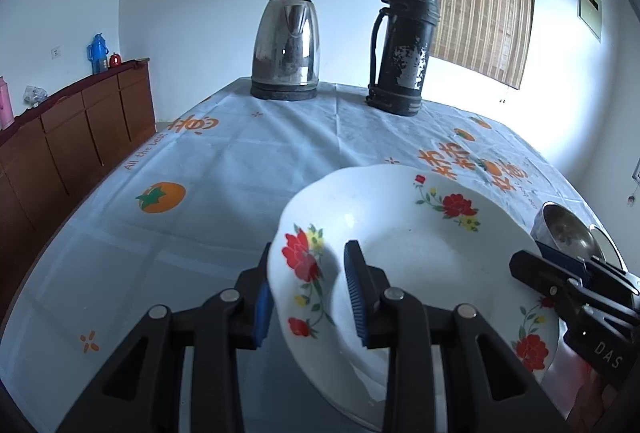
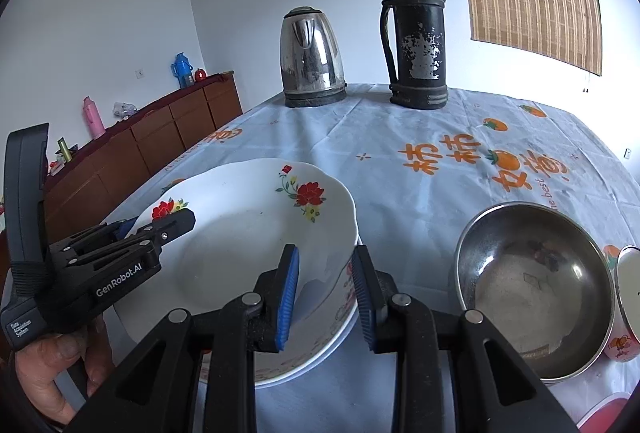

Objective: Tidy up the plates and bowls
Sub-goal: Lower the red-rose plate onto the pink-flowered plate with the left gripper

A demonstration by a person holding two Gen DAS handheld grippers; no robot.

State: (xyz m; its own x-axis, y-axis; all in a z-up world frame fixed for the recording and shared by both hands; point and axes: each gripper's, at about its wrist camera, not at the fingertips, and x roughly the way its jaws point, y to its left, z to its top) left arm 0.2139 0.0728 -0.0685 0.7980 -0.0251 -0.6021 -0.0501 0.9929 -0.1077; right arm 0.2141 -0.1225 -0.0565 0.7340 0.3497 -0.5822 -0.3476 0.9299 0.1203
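Both grippers are clamped on the same floral plate (image 1: pixel 404 253), one on each side of the rim. Left gripper (image 1: pixel 310 297): fingers narrow, one blue pad under the rim, one on the inner face. Right gripper (image 2: pixel 326 297): same hold on the opposite rim, fingers narrow and pinching the wall.

The plate sits tilted, left side higher. At least one more dish edge shows beneath it in the right wrist view, so my read is it's being lifted off or set onto a stack near the desk (image 1: pixel 224 169) front edge. Can't tell if it touches the one below.

Risks, near first:
- Glazed rim with shallow pad bite. If the two hands drift apart or twist unevenly, the plate may pry out of one pair of fingers and drop onto the stack; likely a chip or crack.
- The tilt could drag the lower plate along if the rims catch.
- The stack looks near the desk edge; a slip toward the person may go off the desk.
- Steel bowl (image 2: pixel 532 293) stands just beside the right gripper, with a white cup (image 2: pixel 628 305) touching or nearly touching it. Swinging right would knock them.
- Kettle (image 1: pixel 286 47) and dark thermos (image 1: pixel 404 45) stand well apart at the far end; only a risk if the plate is carried that way. Both look tall, so tippable.
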